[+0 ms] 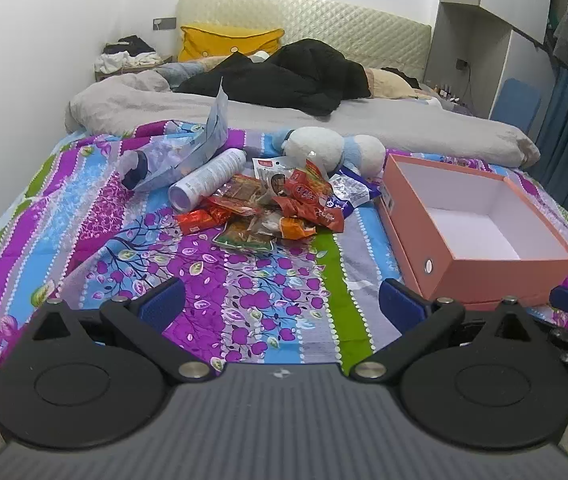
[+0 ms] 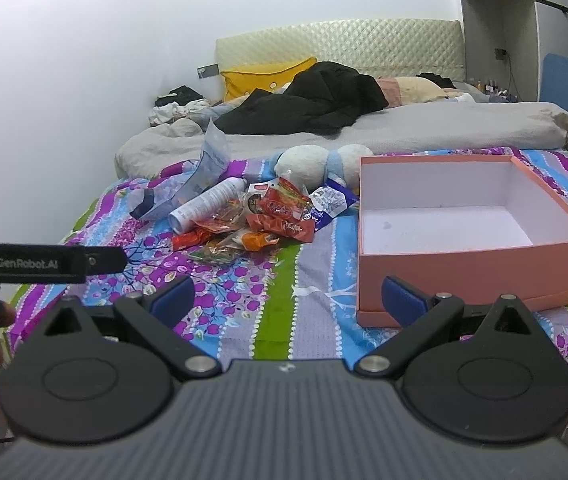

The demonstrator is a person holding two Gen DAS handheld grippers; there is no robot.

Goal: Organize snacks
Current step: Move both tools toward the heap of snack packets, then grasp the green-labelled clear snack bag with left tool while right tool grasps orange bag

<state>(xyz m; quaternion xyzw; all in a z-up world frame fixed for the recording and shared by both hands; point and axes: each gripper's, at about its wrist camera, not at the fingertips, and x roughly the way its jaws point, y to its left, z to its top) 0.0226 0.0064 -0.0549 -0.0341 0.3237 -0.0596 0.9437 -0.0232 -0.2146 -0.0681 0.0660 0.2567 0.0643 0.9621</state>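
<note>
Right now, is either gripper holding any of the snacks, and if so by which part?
Nothing is held. The left gripper and right gripper are both open over the bedspread, short of the snack pile and the empty pink box.

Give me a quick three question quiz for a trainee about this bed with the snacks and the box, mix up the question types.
1. True or false: the pink box already holds some snack packets.
2. Multiple choice: what lies against the left side of the snack pile? A) a white spray can B) a glass jar C) a book
3. Short answer: how do the left tool and right tool stand, and does either hold anything?

Key
1. False: only its white inside shows.
2. A: the white spray can lies on its side by the packets.
3. Both are open and empty, hovering over the patterned sheet.
</note>
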